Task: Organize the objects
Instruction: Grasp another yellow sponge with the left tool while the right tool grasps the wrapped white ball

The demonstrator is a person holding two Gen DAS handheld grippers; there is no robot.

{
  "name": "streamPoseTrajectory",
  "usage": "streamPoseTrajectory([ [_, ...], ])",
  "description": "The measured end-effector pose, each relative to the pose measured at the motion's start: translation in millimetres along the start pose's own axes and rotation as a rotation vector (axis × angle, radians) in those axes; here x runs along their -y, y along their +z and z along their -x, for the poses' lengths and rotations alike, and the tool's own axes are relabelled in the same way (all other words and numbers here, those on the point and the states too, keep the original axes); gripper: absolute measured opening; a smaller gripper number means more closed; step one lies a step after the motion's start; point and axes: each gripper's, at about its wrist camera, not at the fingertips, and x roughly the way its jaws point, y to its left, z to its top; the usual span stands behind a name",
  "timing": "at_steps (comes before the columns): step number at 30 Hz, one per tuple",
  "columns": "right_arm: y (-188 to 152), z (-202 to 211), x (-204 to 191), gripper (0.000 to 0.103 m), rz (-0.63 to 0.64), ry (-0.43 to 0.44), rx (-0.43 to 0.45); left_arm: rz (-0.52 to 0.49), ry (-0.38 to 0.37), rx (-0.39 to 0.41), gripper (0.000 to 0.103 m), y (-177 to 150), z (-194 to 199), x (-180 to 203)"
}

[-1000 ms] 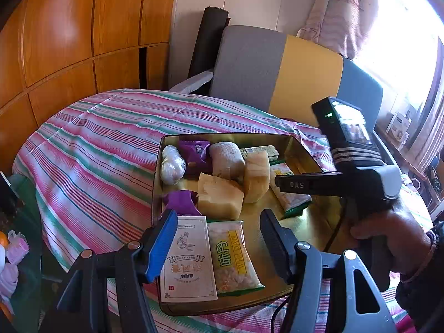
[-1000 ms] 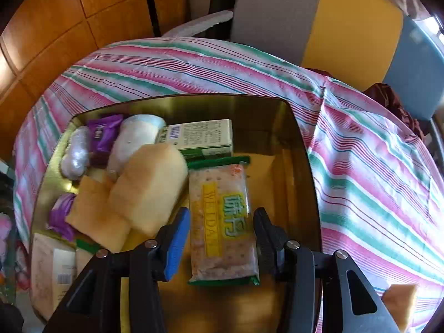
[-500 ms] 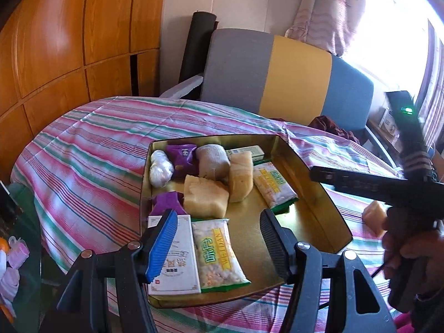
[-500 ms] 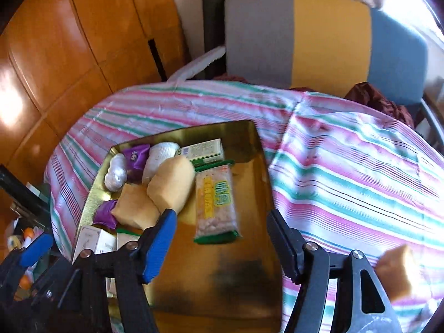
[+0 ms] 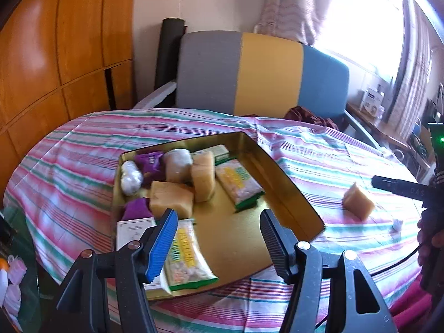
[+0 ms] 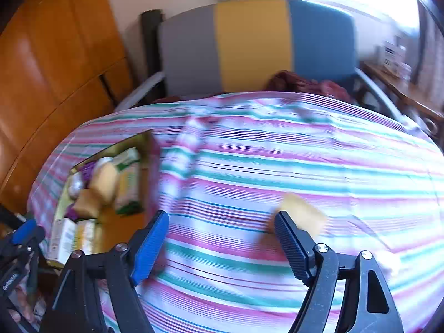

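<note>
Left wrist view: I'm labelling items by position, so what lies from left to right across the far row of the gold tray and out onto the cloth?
Silver foil ball → purple packet → white wrapped roll → upright yellow cake → cracker packet → tray wall → loose cake piece.

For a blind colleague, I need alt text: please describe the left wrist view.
A gold tray on a striped tablecloth holds bread pieces, cracker packets and purple-wrapped snacks. The left gripper hangs open over its near edge. One bread piece lies outside on the cloth.

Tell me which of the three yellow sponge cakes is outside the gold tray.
The sponge cake lying alone on the striped tablecloth, right of the gold tray; the other two sit inside it.
</note>
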Motion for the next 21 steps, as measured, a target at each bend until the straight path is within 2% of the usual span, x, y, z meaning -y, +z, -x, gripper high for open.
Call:
streamPoseTrajectory([
  [9, -14.2, 35.5, 117.8, 0.088, -0.188, -0.171, 0.034, -0.099, -0.049, -0.007, 0.063, 3.7, -4.0, 42.5],
  [14, -23.5, 44.3, 185.4, 0.089, -0.336, -0.286, 0.087, -0.165, -0.083, -0.025, 0.063, 6.3, -12.1, 74.3],
  [16, -33.6, 42.9, 210.8, 0.089, -0.434, -0.330, 0.092, -0.192, -0.106, -0.038, 0.063, 7.5, -17.4, 89.1],
  [18, -40.9, 43.8, 231.9, 0.089, -0.545, -0.336, 0.082, -0.219, -0.138, -0.049, 0.063, 8.9, -23.0, 106.3],
  [21, -44.9, 52.7, 247.1, 0.089, -0.623, -0.322, 0.120, -0.240, -0.187, -0.075, 0.063, 11.8, -32.3, 128.9],
])
